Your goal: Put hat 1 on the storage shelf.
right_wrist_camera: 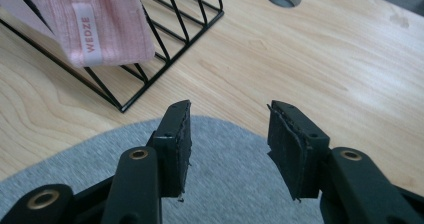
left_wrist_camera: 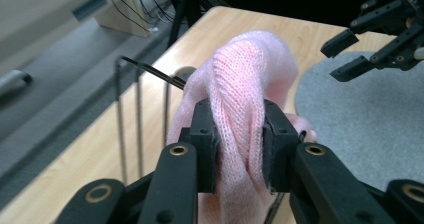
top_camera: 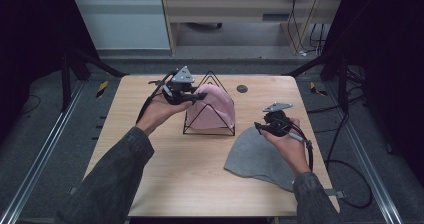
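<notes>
A pink knit beanie point(top_camera: 216, 110) hangs over a black wire rack point(top_camera: 207, 133) at the middle of the wooden table point(top_camera: 185, 184). My left gripper point(top_camera: 200, 97) reaches in from the left near the rack's top. In the left gripper view, my left gripper point(left_wrist_camera: 239, 144) is shut on a fold of the pink beanie point(left_wrist_camera: 245, 69), beside the rack wires point(left_wrist_camera: 137, 114). A grey beanie point(top_camera: 255, 156) lies flat at the right front. My right gripper point(top_camera: 258, 127) hovers over its far edge. Its jaws point(right_wrist_camera: 227, 134) are open with nothing between them, above the grey beanie point(right_wrist_camera: 225, 194).
A round hole point(top_camera: 242, 88) is cut in the table behind the rack. Cables trail from both grippers off the table sides. Beyond the far edge are dark frame legs and a wooden bench. The left front of the tabletop is bare wood.
</notes>
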The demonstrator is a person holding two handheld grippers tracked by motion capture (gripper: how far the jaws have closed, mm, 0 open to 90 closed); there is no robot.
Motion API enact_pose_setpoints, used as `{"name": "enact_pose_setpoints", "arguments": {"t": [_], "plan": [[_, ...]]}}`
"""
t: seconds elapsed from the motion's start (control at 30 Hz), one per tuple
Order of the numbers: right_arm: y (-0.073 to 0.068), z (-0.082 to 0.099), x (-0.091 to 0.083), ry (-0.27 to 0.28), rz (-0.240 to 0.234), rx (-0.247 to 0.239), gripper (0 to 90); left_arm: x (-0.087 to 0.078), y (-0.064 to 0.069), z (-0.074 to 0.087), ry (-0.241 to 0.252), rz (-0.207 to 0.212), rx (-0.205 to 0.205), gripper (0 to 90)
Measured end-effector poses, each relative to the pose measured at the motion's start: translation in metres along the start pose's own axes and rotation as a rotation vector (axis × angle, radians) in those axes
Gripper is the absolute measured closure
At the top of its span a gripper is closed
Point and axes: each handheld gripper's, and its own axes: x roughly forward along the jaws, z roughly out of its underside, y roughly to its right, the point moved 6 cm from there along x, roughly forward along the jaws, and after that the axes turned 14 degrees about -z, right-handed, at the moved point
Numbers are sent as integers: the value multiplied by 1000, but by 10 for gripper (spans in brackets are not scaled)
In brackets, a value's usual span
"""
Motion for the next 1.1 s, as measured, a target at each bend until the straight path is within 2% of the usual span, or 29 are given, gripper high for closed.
{"name": "enact_pose_setpoints", "arguments": {"t": [0.1,0.17,0.2,0.23,0.27,0.37,0.43,0.5,0.53,0.6,0.7,0.8,0.87,0.97,1.0,1.03,1.1], "plan": [[3,4,-1,-6,3,8,517,2,3,-1,11,32,-39,679],[5,7,-3,-9,4,16,507,2,3,-2,14,30,-44,655],[7,8,-4,-11,4,21,499,2,4,-3,23,31,-71,625],[8,10,-5,-11,6,26,494,1,2,-3,23,30,-75,580],[9,11,-6,-13,10,28,483,0,2,-5,38,27,-96,550],[14,16,-10,-17,22,34,464,-6,-1,-9,70,17,-105,506],[17,19,-13,-20,22,54,445,-9,-1,-11,77,12,-103,465],[19,21,-13,-21,26,50,434,-12,0,-12,84,9,-106,437],[22,24,-15,-25,29,62,409,-18,1,-13,86,-12,-91,416],[25,27,-17,-30,35,68,384,-20,1,-12,85,-15,-87,366],[32,33,-19,-47,40,96,344,-35,3,-5,91,-44,-88,314],[42,38,-20,-48,35,128,304,-47,4,8,86,-56,-124,254],[47,42,-19,-55,15,159,291,-57,6,21,93,-52,-138,213],[53,44,-16,-58,13,177,321,-64,9,33,79,-55,-122,190],[57,44,-13,-65,14,191,365,-69,12,44,64,-56,-117,161],[58,45,-11,-69,15,194,394,-69,12,44,64,-56,-117,147],[61,47,-7,-84,13,199,424,-76,18,63,28,-58,-120,130]]}}
